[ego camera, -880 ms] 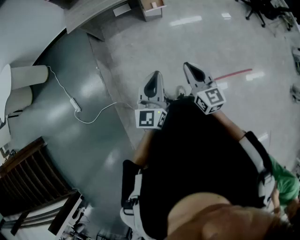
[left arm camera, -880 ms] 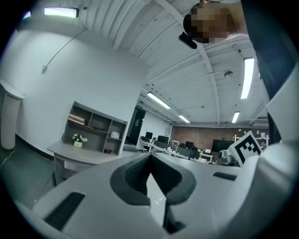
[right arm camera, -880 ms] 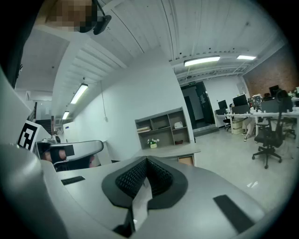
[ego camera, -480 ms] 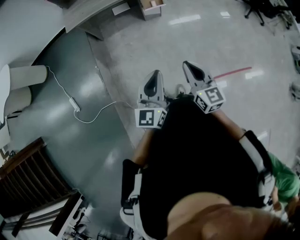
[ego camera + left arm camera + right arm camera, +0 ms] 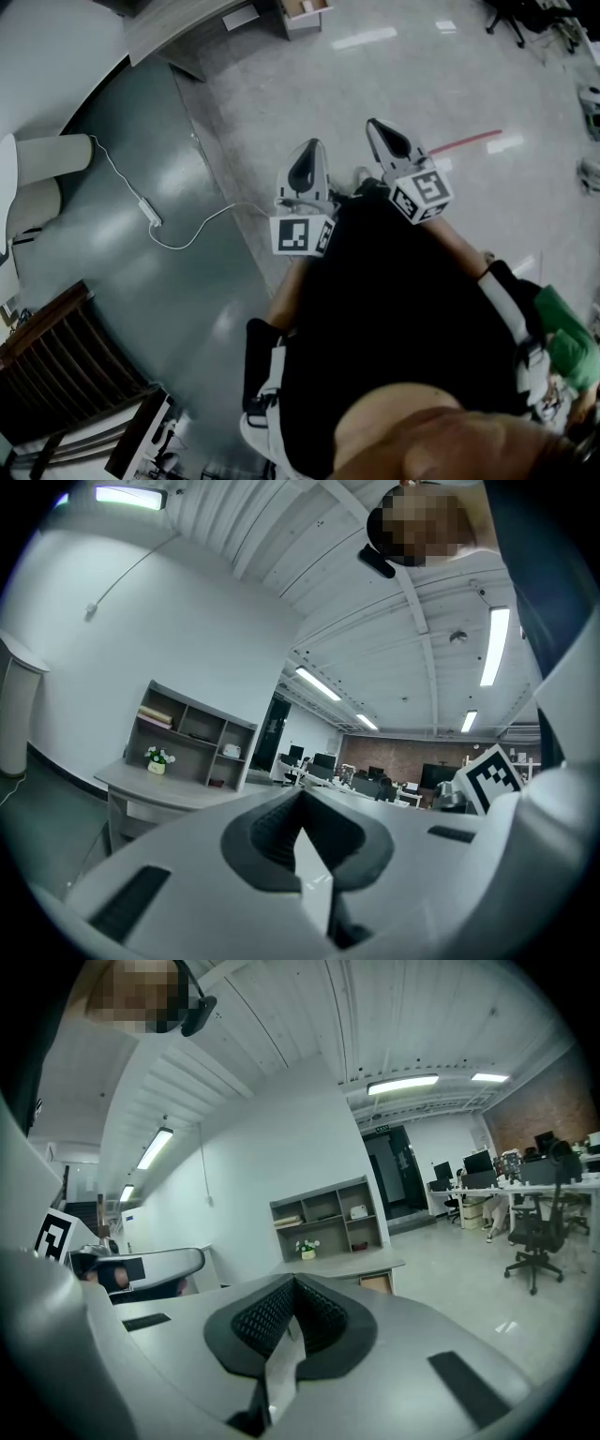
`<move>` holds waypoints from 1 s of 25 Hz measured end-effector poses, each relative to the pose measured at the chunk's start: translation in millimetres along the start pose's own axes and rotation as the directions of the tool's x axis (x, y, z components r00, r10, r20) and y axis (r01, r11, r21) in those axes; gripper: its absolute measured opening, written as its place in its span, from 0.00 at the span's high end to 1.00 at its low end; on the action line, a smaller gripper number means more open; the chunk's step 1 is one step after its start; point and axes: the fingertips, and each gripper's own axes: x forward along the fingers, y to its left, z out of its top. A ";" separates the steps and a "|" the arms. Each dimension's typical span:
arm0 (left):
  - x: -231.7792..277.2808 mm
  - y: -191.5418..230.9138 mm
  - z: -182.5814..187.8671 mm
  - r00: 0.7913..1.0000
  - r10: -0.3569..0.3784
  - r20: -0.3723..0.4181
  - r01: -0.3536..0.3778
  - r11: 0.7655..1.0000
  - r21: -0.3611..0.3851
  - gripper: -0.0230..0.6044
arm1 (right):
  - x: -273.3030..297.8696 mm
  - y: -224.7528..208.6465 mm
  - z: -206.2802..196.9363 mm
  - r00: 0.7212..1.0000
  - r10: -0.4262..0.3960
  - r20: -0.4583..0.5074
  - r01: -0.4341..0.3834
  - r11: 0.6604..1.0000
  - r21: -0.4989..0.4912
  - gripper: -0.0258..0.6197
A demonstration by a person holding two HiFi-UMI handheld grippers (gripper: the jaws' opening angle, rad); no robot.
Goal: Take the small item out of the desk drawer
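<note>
1. Two grippers are showing. The left gripper [image 5: 301, 797] is holding its jaws pressed together with nothing between them. The right gripper [image 5: 292, 1283] is doing the same, its ribbed pads meeting on empty air.
2. Two marker cubes are riding along, one behind each gripper's jaws. The left cube [image 5: 302, 235] and the right cube [image 5: 422, 195] are each showing only a black-and-white square pattern, and no readable writing is appearing elsewhere.
3. One desk [image 5: 347, 1266] is standing well ahead of both grippers, carrying one shelf unit [image 5: 328, 1213] and one flower pot [image 5: 302, 1250].
4. One white cable [image 5: 187, 230] is lying on the floor to the left of the left gripper, and one red stripe [image 5: 466, 143] is running to the right of the right gripper.
5. The person's dark torso is covering both handles and hands. The desk's drawer and the small item are proving too far off to make out.
</note>
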 end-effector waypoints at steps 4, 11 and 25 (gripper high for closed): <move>-7.2 10.6 -4.5 0.999 -0.031 -0.026 0.032 0.999 0.032 0.98 | 6.9 10.8 -0.8 1.000 -0.013 0.007 0.013 1.000 -0.003 0.96; -7.0 19.1 -7.9 0.998 -0.048 -0.041 0.050 0.998 0.033 0.98 | 19.4 13.5 -0.6 0.999 -0.032 0.022 0.032 0.999 -0.006 0.96; 85.4 67.0 6.0 0.999 -0.004 -0.045 0.006 0.999 0.031 0.98 | 110.6 -47.5 24.7 1.000 -0.006 0.017 0.006 1.000 0.006 0.96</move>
